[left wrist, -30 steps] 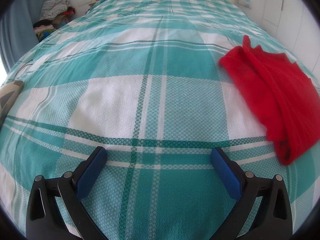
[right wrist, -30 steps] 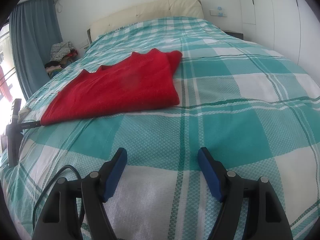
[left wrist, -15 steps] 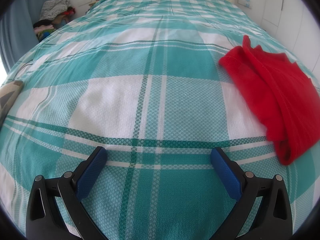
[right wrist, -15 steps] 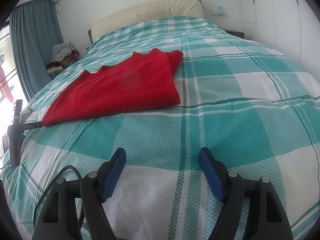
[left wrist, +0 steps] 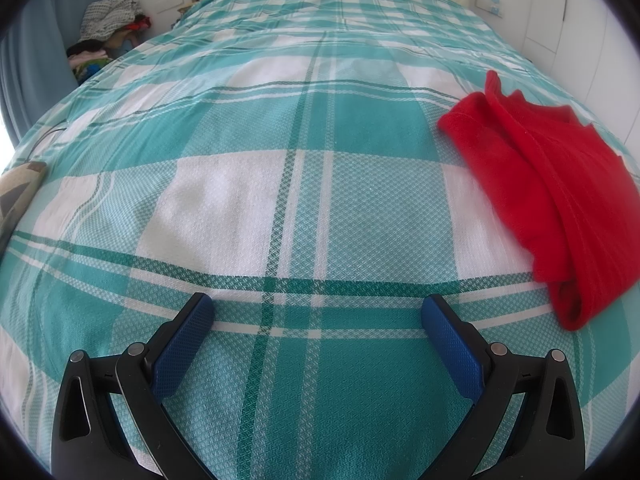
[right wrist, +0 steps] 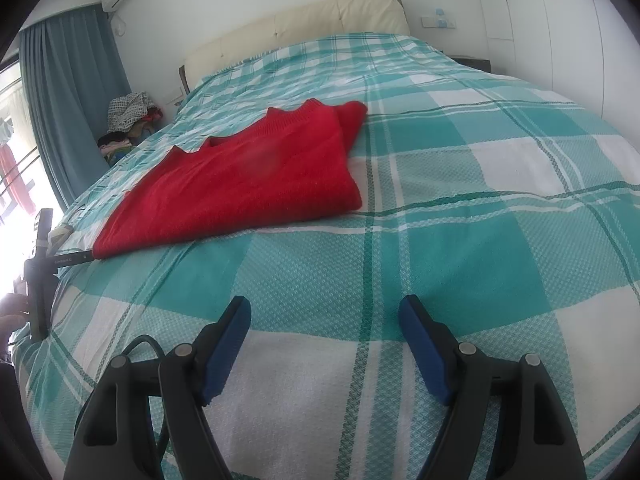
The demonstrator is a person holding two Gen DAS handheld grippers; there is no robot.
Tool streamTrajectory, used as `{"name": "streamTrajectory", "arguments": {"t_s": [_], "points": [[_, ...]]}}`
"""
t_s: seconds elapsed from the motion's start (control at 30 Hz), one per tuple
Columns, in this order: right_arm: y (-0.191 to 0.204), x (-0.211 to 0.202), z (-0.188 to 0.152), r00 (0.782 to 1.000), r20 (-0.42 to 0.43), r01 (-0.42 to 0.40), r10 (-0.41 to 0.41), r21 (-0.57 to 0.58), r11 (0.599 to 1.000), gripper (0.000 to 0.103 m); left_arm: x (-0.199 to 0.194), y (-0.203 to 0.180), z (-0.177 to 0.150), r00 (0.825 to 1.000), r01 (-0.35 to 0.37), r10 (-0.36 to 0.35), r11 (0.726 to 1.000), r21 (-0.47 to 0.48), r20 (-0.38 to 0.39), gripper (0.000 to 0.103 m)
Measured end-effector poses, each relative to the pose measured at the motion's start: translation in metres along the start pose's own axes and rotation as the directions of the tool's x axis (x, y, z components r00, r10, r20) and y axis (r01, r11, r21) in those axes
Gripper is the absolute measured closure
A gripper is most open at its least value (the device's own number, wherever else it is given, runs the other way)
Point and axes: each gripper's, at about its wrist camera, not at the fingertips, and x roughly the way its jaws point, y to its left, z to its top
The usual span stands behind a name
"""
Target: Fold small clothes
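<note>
Red knit garment [right wrist: 248,184] lies part-folded on bed [right wrist: 500,248], ahead-left of right claw [right wrist: 324,320], right of left claw [left wrist: 316,316]. Both claws spread, empty. Looks soft, light, floppy; pinch near corner [right wrist: 352,200] or hem.

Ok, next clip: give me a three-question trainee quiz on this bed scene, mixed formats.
1. True or false: the left gripper grips the red knitted sweater.
2. Multiple choice: the sweater lies on A) a wooden floor, B) the teal-and-white checked bedspread, C) a chair.
3. Fill in: the right gripper has its jaws ____.

Key: 1 false, it is open and the sweater lies off to its right; 2 B; 3 open.
</note>
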Motion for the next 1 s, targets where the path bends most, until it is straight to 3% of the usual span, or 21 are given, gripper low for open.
{"name": "streamTrajectory", "arguments": {"t_s": [0.67, 1.0], "points": [[0.0006, 0.0004, 0.0000, 1.000, 0.003, -0.010, 0.010, 0.007, 1.000, 0.026, 0.0022, 0.0003, -0.0005, 1.000, -0.003, 0.003, 1.000, -0.017, 0.004, 0.000], [0.0001, 0.0003, -0.0005, 1.000, 0.005, -0.015, 0.015, 0.012, 1.000, 0.026, -0.0039, -0.0043, -0.0021, 0.999, -0.046, 0.046, 0.998, -0.052, -0.011, 0.000]]}}
